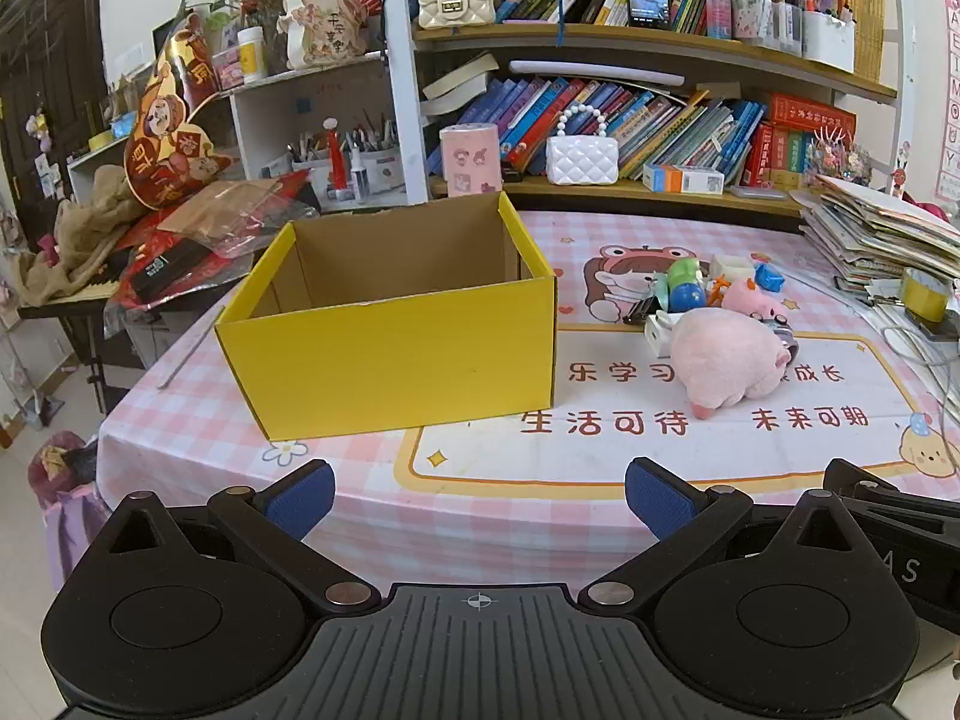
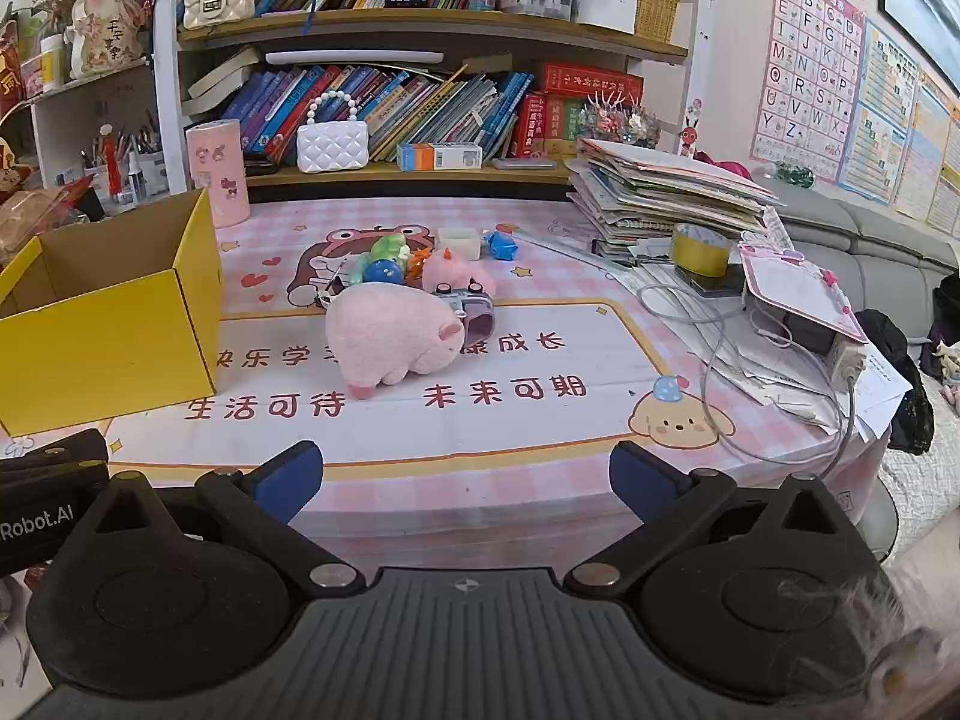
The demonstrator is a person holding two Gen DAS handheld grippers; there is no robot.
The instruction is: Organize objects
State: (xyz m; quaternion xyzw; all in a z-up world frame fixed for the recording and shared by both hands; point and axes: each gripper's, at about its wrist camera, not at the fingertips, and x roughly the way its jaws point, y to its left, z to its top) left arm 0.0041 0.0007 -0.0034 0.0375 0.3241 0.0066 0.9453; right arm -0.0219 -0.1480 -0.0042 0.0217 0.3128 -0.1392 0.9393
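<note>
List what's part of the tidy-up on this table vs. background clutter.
Job:
- yellow box, open
- pink plush pig
- small toy pile behind it
- left tool and right tool, both open, holding nothing

Lying about:
- paper stack
- white purse
- shelf books
- yellow tape roll

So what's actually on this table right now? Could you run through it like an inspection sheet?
Surface: table under a pink checked cloth with cartoon prints.
Job's things: open yellow box, nothing seen inside; pink plush pig lying beside it; small toy pile behind the pig.
Clutter: paper stack, yellow tape roll, pink tin.
Grippers: left tool and right tool both open, holding nothing, short of the toys.
Cables: grey cord looping over the table's right side.
Surroundings: bookshelf behind, alphabet poster on the wall.
</note>
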